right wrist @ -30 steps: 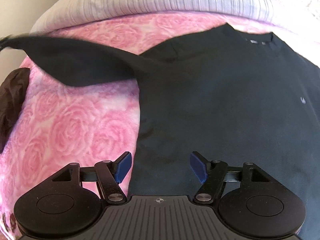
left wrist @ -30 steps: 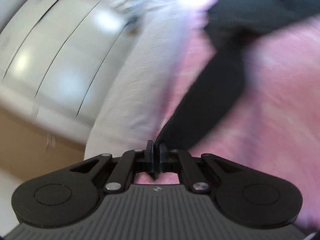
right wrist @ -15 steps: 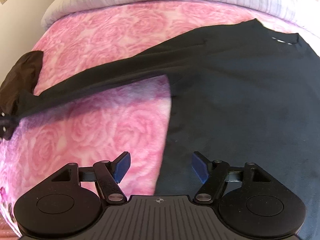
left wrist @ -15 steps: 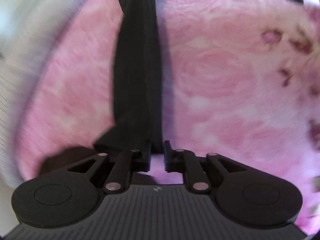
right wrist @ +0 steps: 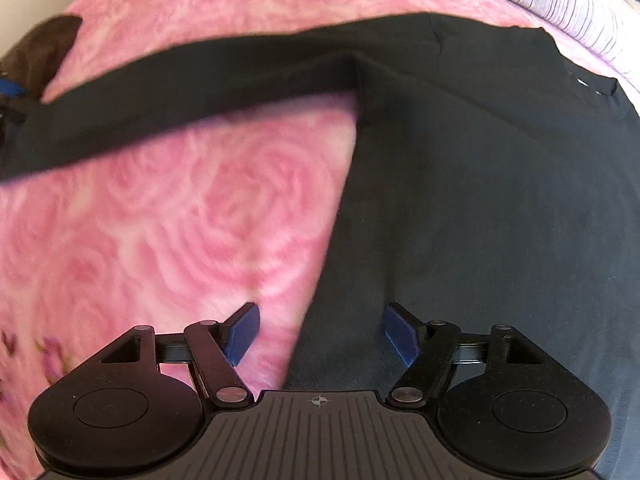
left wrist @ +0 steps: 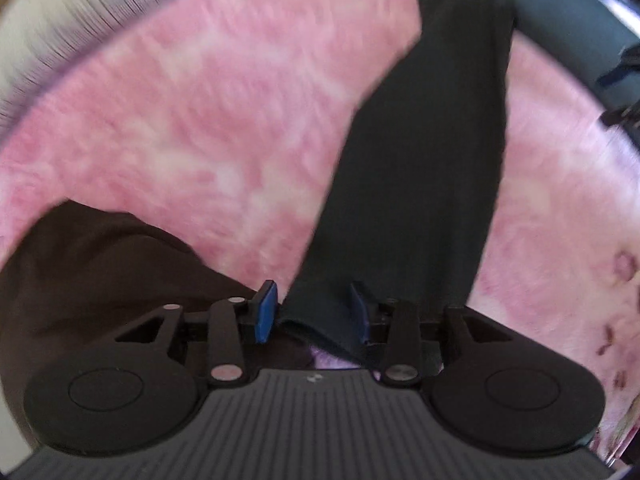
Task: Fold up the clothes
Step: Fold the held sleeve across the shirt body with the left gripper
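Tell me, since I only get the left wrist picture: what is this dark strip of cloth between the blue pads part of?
Observer: It is the sleeve of a black long-sleeved shirt, stretched out sideways over the pink blanket.
Operator: Where is the other gripper?
Observer: The right gripper hangs open over the shirt's side edge, holding nothing.
Operator: Which end is the neck?
Observer: The collar lies at the far side, near a striped sheet.

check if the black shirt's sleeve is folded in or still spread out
Spread out: the sleeve stretches straight sideways from the black shirt across the pink blanket, not folded in.
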`<state>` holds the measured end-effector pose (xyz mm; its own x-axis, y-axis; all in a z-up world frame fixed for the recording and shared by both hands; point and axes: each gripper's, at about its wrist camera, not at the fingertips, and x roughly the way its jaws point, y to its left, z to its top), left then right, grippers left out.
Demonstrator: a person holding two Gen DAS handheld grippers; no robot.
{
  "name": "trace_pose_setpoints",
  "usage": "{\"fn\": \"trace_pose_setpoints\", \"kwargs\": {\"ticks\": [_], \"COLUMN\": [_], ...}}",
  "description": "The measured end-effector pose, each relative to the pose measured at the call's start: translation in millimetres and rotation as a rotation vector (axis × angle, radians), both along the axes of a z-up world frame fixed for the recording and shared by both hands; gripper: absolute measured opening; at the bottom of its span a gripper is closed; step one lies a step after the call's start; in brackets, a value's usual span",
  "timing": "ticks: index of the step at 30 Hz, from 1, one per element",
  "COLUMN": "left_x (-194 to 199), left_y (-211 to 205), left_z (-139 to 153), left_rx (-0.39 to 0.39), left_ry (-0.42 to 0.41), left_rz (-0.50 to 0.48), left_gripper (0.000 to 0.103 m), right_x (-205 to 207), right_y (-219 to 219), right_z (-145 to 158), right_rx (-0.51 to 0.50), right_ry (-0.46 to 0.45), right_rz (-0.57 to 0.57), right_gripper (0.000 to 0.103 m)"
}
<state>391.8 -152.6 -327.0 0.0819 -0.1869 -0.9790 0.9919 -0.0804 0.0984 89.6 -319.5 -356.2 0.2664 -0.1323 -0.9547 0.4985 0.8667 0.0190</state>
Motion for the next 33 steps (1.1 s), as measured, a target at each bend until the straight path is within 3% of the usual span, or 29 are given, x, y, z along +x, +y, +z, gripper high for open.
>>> {"fn": "trace_pose_setpoints", "kwargs": {"ticks": [1,3,6,8,9,13,16,19,22,25,28,33], "left_x": [-1,-3,1,10,14,16,12,26,29,31,32,31], "left_y": [-1,0,5,9,9,14,18,10,20,35,50,60], "left_z": [-3,6,47,65,67,41,36,36,56,74,78,60], "left_rx": [0.019,0.008,-0.136,-0.183,-0.175,-0.006,-0.014,-0.012,0.004,0.003,-0.003,0.004], "left_ry": [0.018,0.036,-0.072,-0.109,-0.097,0.031,0.041,0.150,0.269,0.409,0.463,0.418], "left_rz": [-0.004,-0.008,0.014,0.066,0.088,0.109,0.131,0.182,0.171,0.183,0.218,0.231], "left_gripper": [0.015,0.003,0.003,0.003,0.003,0.005,0.004,0.003,0.002,0.002,0.002,0.001], "right_x": [-3,-11,-28,-39,-42,-41,-23,1,30,64,101,158], "right_y": [0,-1,-5,-7,-7,-5,-5,-12,-29,-51,-68,-75], "right_z": [0,3,5,5,5,9,19,35,54,68,71,51], "right_rx": [0.001,0.005,0.016,0.031,0.034,0.025,0.001,-0.013,-0.027,-0.040,-0.066,-0.150], "right_ry": [0.000,0.012,0.025,0.031,0.033,0.031,-0.018,-0.135,-0.269,-0.327,-0.324,-0.216], "right_rz": [0.006,0.008,-0.028,-0.063,-0.073,-0.081,-0.052,-0.021,0.010,0.061,0.187,0.538], "right_gripper": [0.072,0.073,0.073,0.073,0.073,0.073,0.073,0.073,0.073,0.073,0.073,0.073]}}
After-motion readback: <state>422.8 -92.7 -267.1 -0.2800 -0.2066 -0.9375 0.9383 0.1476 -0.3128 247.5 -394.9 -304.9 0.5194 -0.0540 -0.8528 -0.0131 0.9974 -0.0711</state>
